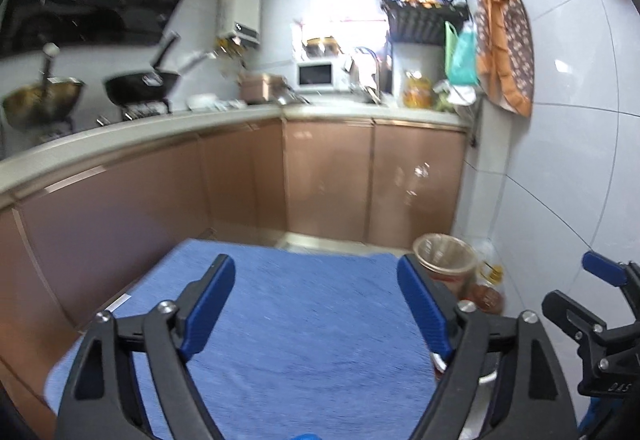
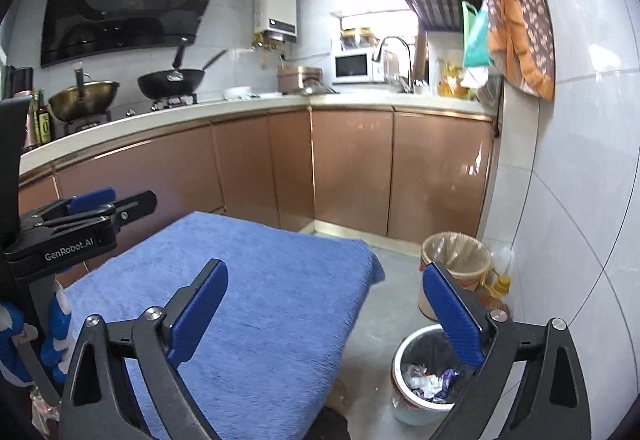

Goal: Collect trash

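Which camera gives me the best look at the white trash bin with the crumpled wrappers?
The right wrist view: the white trash bin sits near the lower right with its black liner and crumpled wrappers visible. In the left wrist view only a sliver of its rim shows behind the gripper's right finger.

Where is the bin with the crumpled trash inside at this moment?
In the right wrist view the trash bin stands on the floor at lower right, beside the blue-covered table, in front of a second lined bin.

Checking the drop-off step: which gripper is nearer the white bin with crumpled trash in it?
Right. The right gripper hangs open with one finger over the white bin's rim; the left gripper is open too, across the blue-covered table, well away from the bin.
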